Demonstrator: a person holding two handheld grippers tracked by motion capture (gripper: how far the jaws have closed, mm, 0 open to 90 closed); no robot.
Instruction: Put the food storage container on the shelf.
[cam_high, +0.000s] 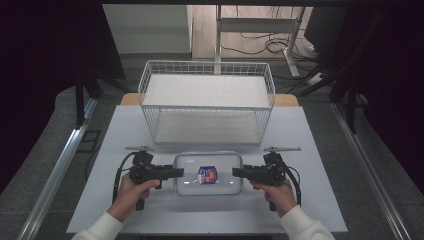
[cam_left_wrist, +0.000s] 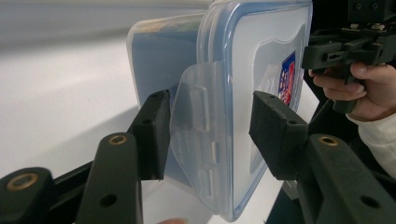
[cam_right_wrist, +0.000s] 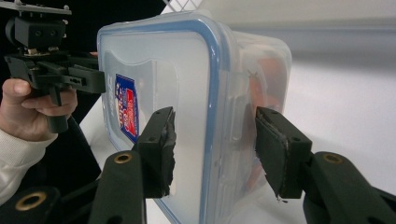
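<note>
A clear plastic container (cam_high: 208, 173) with a blue-rimmed snap lid lies flat near the front middle of the pale table (cam_high: 120, 130), a red, white and blue label (cam_high: 207, 174) on its lid. It is rectangular with rounded corners; its walls are cloudy and smooth, and something orange shows dimly through one side in the right gripper view, too blurred to name.

The left gripper (cam_high: 176, 173) meets the container's left end and the right gripper (cam_high: 237, 173) its right end, each held in a hand with a white sleeve (cam_high: 102, 227). In the left gripper view the jaws stand spread on either side of the lid's hinged side flap (cam_left_wrist: 196, 126) — one pad (cam_left_wrist: 273, 135) in front of the lid, the other behind the box — and whether they touch it cannot be told. In the right gripper view the jaws likewise straddle the lid edge and body, released rather than clamped, with gaps visible on both sides.

Just beyond the container, farther along the table, stands a white wire basket (cam_high: 206, 101) with an open grid wall — nothing lies between the two. Dark curtains flank the table, and cables (cam_high: 270, 47) trail on the floor at the far side.
</note>
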